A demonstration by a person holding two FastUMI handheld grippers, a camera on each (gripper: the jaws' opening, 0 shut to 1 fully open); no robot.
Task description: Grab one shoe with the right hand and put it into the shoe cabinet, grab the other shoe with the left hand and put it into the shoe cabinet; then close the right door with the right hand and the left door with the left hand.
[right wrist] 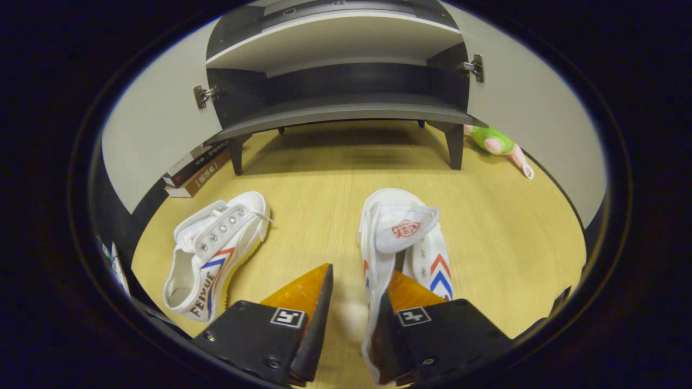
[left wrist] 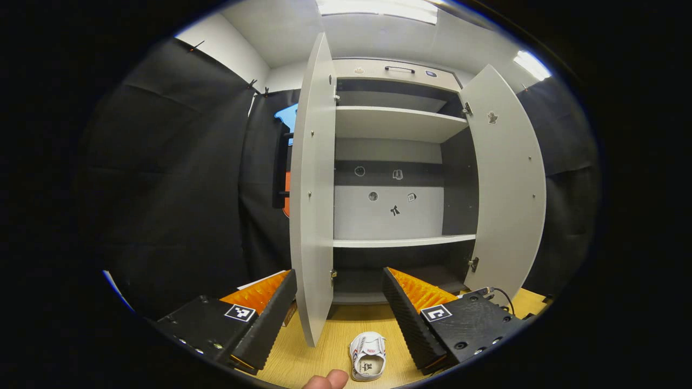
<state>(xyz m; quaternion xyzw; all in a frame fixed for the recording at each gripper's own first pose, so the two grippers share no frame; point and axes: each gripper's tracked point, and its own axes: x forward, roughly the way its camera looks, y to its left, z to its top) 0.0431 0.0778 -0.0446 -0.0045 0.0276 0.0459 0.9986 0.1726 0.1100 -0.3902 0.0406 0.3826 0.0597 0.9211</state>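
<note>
Left gripper view
- Left gripper (left wrist: 340,302): we see its two fingers spread wide apart, holding nothing, raised above the floor and facing the cabinet.
- Tall grey shoe cabinet with dark inner walls (left wrist: 400,124): it stands straight ahead on the far side, both doors swung open; the left door (left wrist: 312,189) cuts down between our fingers' left side and the opening, the right door (left wrist: 508,183) stands at the right.
- Shelves: we count pale shelf boards at several heights, with the dark bottom shelf (left wrist: 373,283) low between the fingers.
- Small white canvas shoe with a strap (left wrist: 368,355): it lies on the light wooden floor (left wrist: 330,351) near us, below and between the fingers, well apart from them, just right of the left door's lower edge.
- Fingertip of a person (left wrist: 327,381): it shows at the near edge, just left of that shoe.

Right gripper view
- Right gripper (right wrist: 354,313): low over the floor, fingers partly apart; the left side wall of a white canvas shoe with red and blue chevrons (right wrist: 403,243) sits between them. We cannot tell whether both fingers press on it.
- That shoe: toe pointing far, towards the cabinet's bottom shelf (right wrist: 346,111).
- Second white canvas shoe (right wrist: 216,251): tipped on its side, left of the gripper, apart from it.
- Stack of books (right wrist: 197,170): far left, beside the cabinet leg.
- Green and pink toy (right wrist: 497,143): far right on the floor.
</note>
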